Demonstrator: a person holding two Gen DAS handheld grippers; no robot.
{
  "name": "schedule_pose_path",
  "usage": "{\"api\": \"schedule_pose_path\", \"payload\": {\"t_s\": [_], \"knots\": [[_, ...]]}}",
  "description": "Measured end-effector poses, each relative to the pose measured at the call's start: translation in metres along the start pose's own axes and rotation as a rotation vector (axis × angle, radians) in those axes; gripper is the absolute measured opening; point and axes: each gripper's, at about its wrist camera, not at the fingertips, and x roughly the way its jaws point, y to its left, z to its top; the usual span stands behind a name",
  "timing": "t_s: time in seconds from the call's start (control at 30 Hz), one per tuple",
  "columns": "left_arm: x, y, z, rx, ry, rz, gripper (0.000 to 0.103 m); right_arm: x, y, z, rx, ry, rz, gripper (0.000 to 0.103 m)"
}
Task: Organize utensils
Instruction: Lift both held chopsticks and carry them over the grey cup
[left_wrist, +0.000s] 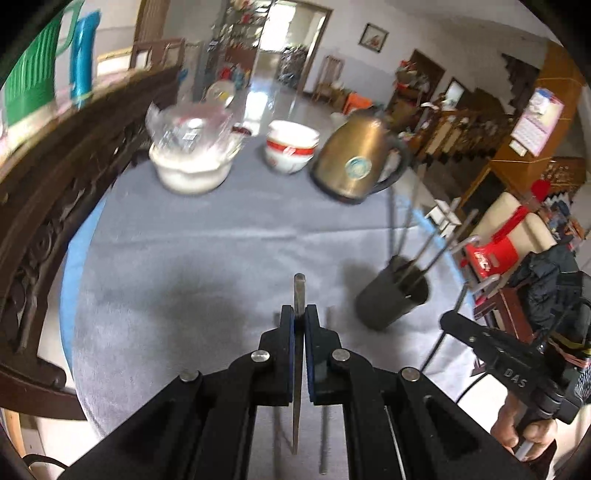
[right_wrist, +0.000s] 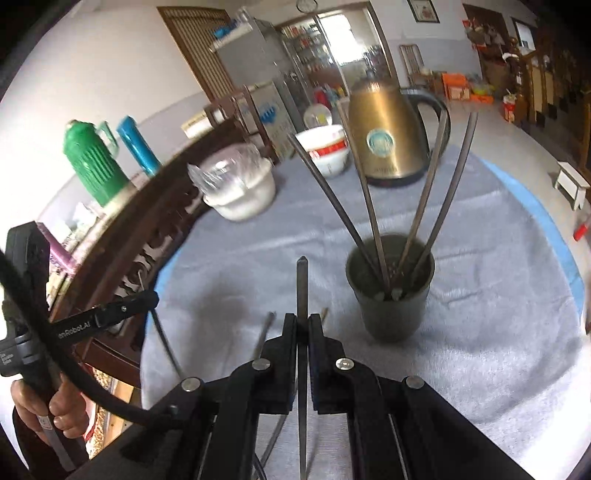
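Inside one dark cup (right_wrist: 391, 295) stand four chopsticks (right_wrist: 369, 206); each hand-held gripper (left_wrist: 300, 317) (right_wrist: 303, 325) clamps one.

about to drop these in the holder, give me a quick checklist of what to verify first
1. Left gripper clamped on its chopstick: ok.
2. Right gripper clamped on its chopstick: ok.
3. Dark cup standing upright on the grey cloth: ok.
4. Room in the cup among the four chopsticks already in it: ok, they fan apart.
5. Kettle and bowl clear of the path: ok, both stand behind the cup.
6. Loose chopsticks still left on the cloth: not ok.
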Motion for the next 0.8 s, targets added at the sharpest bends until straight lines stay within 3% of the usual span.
{"api": "schedule_pose_path", "payload": {"t_s": [0.27, 0.5, 0.8], "knots": [[-0.026, -0.039, 0.006, 0.062, -0.08, -0.037, 0.005, -0.043, 0.0, 0.003, 0.001, -0.099, 0.033, 0.006], [-0.036, -0.06, 0.003, 0.096, -0.114, -0.031, 0.005, -0.051, -0.004, 0.0, 0.013, -0.121, 0.035, 0.006], [-0.026, -0.068, -0.007, 0.127, -0.112, 0.057, 0.005, -0.047, -0.006, -0.006, 0.024, -0.114, 0.029, 0.006]]}}
